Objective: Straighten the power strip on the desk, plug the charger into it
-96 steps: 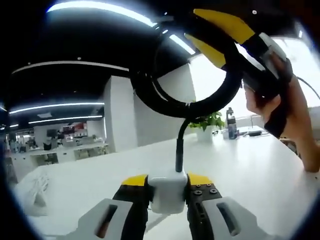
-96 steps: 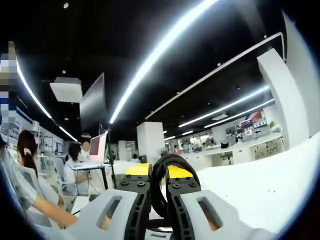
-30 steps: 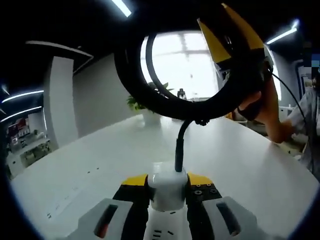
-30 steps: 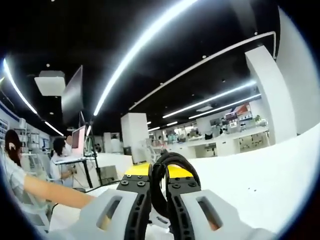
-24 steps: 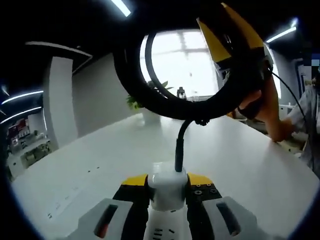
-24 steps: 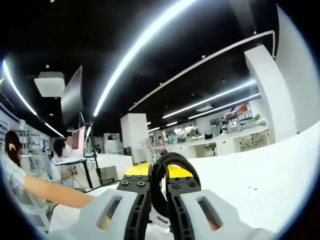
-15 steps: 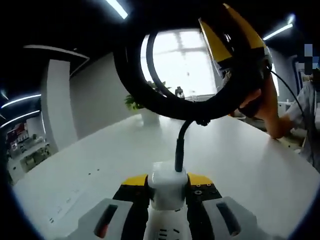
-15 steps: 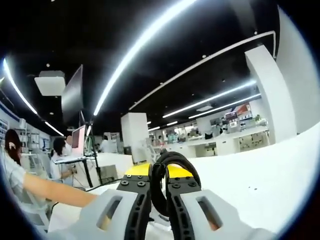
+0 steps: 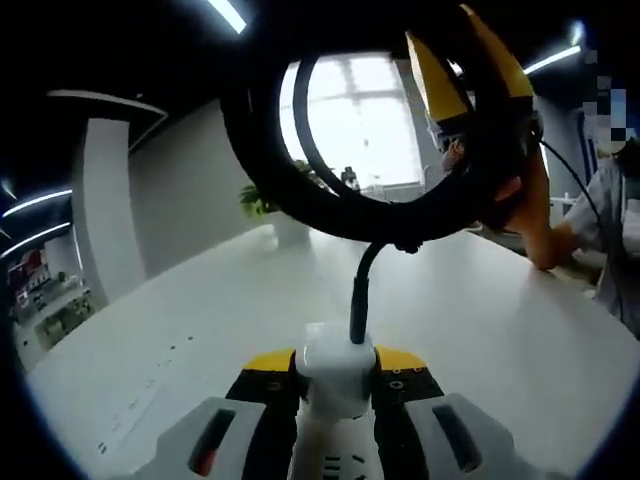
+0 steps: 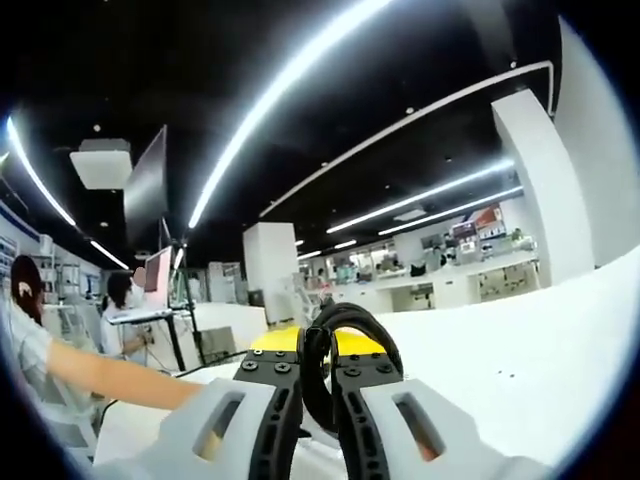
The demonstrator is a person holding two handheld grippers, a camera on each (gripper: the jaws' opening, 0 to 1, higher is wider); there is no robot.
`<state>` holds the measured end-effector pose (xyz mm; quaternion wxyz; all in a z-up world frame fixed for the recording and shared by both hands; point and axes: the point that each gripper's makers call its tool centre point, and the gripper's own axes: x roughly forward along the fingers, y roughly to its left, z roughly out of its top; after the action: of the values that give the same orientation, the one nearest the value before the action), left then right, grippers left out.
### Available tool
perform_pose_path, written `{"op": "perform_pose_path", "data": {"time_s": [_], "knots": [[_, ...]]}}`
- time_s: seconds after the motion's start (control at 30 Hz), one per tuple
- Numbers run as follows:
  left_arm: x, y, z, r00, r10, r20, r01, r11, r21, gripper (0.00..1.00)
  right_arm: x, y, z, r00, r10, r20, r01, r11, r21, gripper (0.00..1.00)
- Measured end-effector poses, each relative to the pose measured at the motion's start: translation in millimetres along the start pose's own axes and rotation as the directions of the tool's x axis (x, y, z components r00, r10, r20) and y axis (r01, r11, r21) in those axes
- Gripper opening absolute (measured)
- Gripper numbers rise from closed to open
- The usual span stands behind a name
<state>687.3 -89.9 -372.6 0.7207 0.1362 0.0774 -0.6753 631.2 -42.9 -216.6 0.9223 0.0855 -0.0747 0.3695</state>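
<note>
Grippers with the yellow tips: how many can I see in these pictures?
2. The left gripper rises from the bottom of its own view, shut on the white charger. The right gripper pinches the black cable and also appears top right in the left gripper view.

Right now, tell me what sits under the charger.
Under the charger, the white power strip shows its sockets between the left hand-held gripper's jaws. The charger body hides its prongs.

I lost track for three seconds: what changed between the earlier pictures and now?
The left hand-held gripper carried the white charger block over the white power strip, now below it. Unchanged: it grips the charger; the right hand-held gripper grips the coiled black cable.
</note>
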Motion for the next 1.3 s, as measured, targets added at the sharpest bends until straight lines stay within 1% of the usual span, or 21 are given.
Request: {"op": "perform_pose_path", "data": {"time_s": [0.17,0.33,0.37,0.4,0.43,0.47,0.6,0.73,0.83,0.9,1.0,1.03,1.13,1.3], "knots": [[0.6,-0.6,-0.6,1.000,-0.003,-0.012,0.004,1.000,0.027,0.27,-0.8,2.2,-1.5,1.000,0.008,-0.004,-0.008,1.000,-0.006,0.08],[-0.2,-1.6,-2.2,1.000,-0.001,-0.029,0.003,0.999,0.044,0.26,-3.2,2.0,-1.7,1.000,0.015,0.013,-0.016,1.000,0.023,0.08],[-0.3,-1.3,-6.9,0.998,0.000,-0.059,0.003,0.998,0.057,0.26,-3.9,1.5,-2.3,1.000,0.011,0.008,-0.011,1.000,0.023,0.08],[-0.9,0.1,-19.9,0.991,0.012,-0.135,0.001,0.996,0.092,0.26,-5.2,-3.6,-11.4,0.999,-0.014,-0.040,0.015,1.000,0.010,0.08],[-0.1,-1.6,-15.0,0.995,0.008,-0.095,-0.002,0.998,0.064,0.26,-5.5,1.2,-7.1,1.000,0.022,0.013,-0.023,0.997,0.071,0.08],[0.6,0.2,-13.9,0.996,0.006,-0.088,0.000,0.998,0.066,0.26,-5.6,-0.2,-5.7,0.999,0.021,0.028,-0.023,0.996,0.084,0.08],[2.5,2.0,-16.7,0.996,0.004,-0.090,0.002,0.998,0.065,0.26,-7.7,-4.2,-4.3,1.000,0.009,0.020,-0.011,0.997,0.071,0.08],[3.2,2.2,-16.9,0.996,0.004,-0.094,0.002,0.998,0.069,0.26,-8.8,-4.9,-4.2,0.999,0.014,0.033,-0.017,0.996,0.088,0.08],[3.2,2.4,-16.1,0.996,0.007,-0.087,-0.002,0.998,0.062,0.27,-9.7,-4.7,-3.8,0.999,0.016,0.037,-0.019,0.996,0.092,0.08],[3.9,2.1,-14.9,0.996,0.020,-0.090,-0.015,0.998,0.058,0.27,-9.6,-4.1,-4.1,0.999,0.020,0.040,-0.024,0.995,0.101,0.08],[4.0,2.0,-13.9,0.994,0.048,-0.099,-0.041,0.996,0.075,0.28,-8.5,-2.6,-4.8,0.999,0.029,0.042,-0.033,0.994,0.106,0.08],[3.9,3.2,-14.4,0.993,0.057,-0.103,-0.050,0.996,0.068,0.29,-8.5,-1.7,-5.1,0.999,0.031,0.042,-0.035,0.994,0.105,0.08],[2.5,4.2,-13.8,0.991,0.083,-0.106,-0.077,0.995,0.062,0.43,-8.4,1.0,-6.4,0.998,0.041,0.041,-0.046,0.993,0.107,0.08],[0.3,7.0,-8.8,0.989,0.119,-0.084,-0.115,0.992,0.053,0.49,-9.6,4.1,-8.2,0.998,0.044,0.045,-0.048,0.994,0.094,0.10]]}}
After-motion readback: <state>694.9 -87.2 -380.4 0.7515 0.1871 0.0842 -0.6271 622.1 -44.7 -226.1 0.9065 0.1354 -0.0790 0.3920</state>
